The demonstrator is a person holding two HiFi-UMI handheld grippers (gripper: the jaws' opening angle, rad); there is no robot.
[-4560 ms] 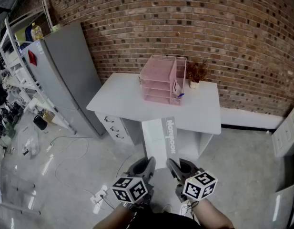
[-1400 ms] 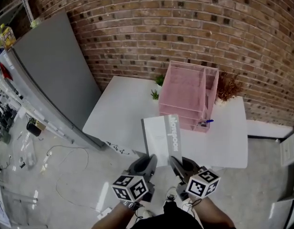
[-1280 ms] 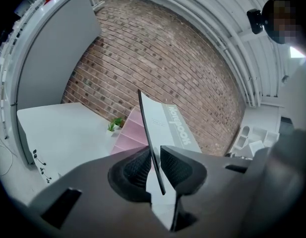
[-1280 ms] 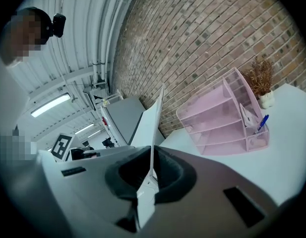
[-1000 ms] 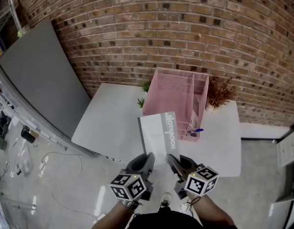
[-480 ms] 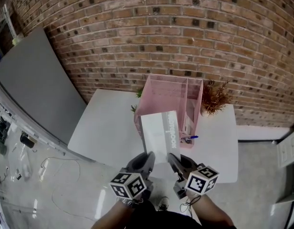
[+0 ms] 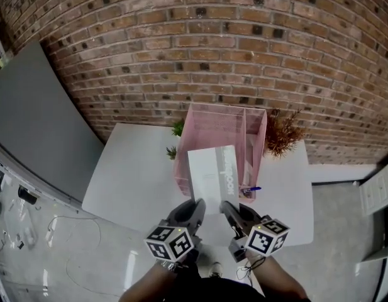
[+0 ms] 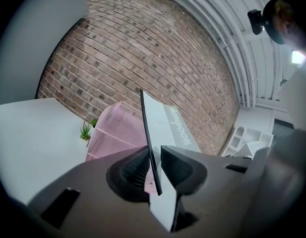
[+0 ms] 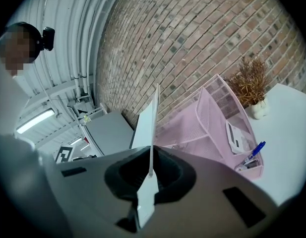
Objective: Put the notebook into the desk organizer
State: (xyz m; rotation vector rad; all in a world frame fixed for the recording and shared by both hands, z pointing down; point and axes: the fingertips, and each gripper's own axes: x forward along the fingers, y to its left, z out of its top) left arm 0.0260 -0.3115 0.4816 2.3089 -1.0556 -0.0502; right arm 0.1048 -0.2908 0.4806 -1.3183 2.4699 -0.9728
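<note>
While the left gripper point(image 7: 192, 211) and the right gripper point(image 7: 231, 212) each clamp a near corner of the notebook point(image 7: 214, 176), jaws pressed tight on its thin edge, the grey-and-white book reaches straight ahead from them, held up in the air. Just beyond the jaws stands the pink mesh desk organizer point(image 7: 209, 126) on a white table point(image 7: 127, 181); from the head camera, the notebook's far end overlaps the organizer's front. Ahead and to the left of the jaws the organizer has stacked shelves, and ahead to the right a tall narrow compartment holding a blue pen point(image 9: 253, 152) at its near corner and a flat white item point(image 9: 235, 138) leaning inside. Farther right sits a dried brown plant point(image 7: 282, 134); farther left, two small green plants point(image 7: 176, 129).
</note>
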